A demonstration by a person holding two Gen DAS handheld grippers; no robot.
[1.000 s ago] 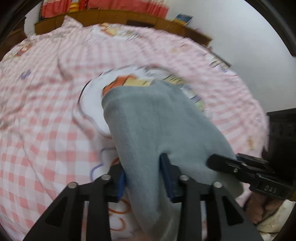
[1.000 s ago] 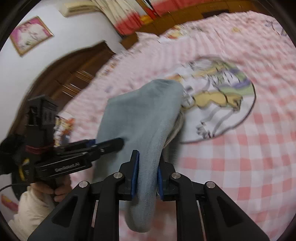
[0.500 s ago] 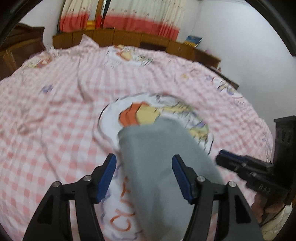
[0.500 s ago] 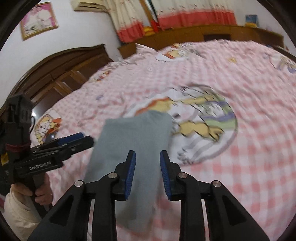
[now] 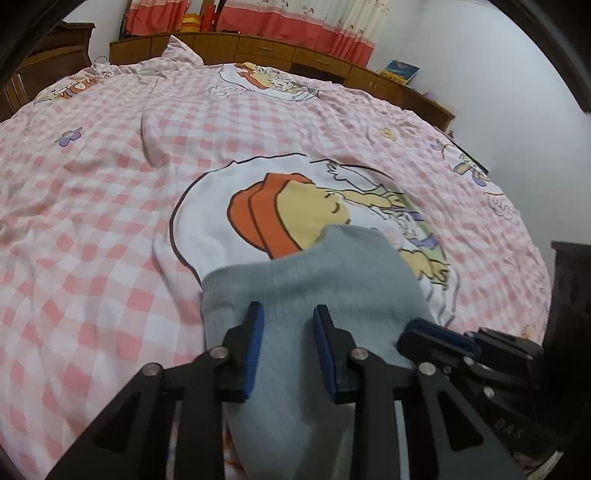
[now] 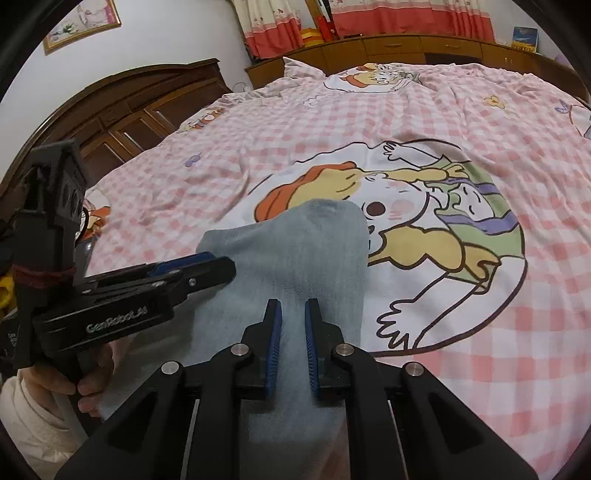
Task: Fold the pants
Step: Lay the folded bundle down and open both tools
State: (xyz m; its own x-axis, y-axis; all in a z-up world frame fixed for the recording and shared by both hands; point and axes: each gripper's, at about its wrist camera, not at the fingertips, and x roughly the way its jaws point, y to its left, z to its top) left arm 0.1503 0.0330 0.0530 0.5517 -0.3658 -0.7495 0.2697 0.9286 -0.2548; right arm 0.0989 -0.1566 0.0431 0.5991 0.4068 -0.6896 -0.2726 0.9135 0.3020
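The grey-blue pants (image 5: 314,291) lie folded in a flat strip on the pink checked bedspread (image 5: 110,184), their far end over the cartoon print. They also show in the right wrist view (image 6: 295,254). My left gripper (image 5: 288,317) is open, its jaws apart just above the cloth with nothing held. My right gripper (image 6: 293,314) is open with a narrow gap and hovers over the near part of the pants. The right gripper shows at the lower right of the left wrist view (image 5: 436,336). The left gripper shows at the left of the right wrist view (image 6: 207,266).
The bed fills both views, with a large round cartoon print (image 6: 424,229) in the middle. A dark wooden headboard (image 6: 129,110) stands at the left. Low wooden cabinets (image 5: 277,48) and red-and-white curtains (image 5: 295,18) line the far wall.
Both grippers let go of the pants and opened. The pants dropped from hanging in the jaws to lying flat on the bed. Both grippers lowered close over the cloth.
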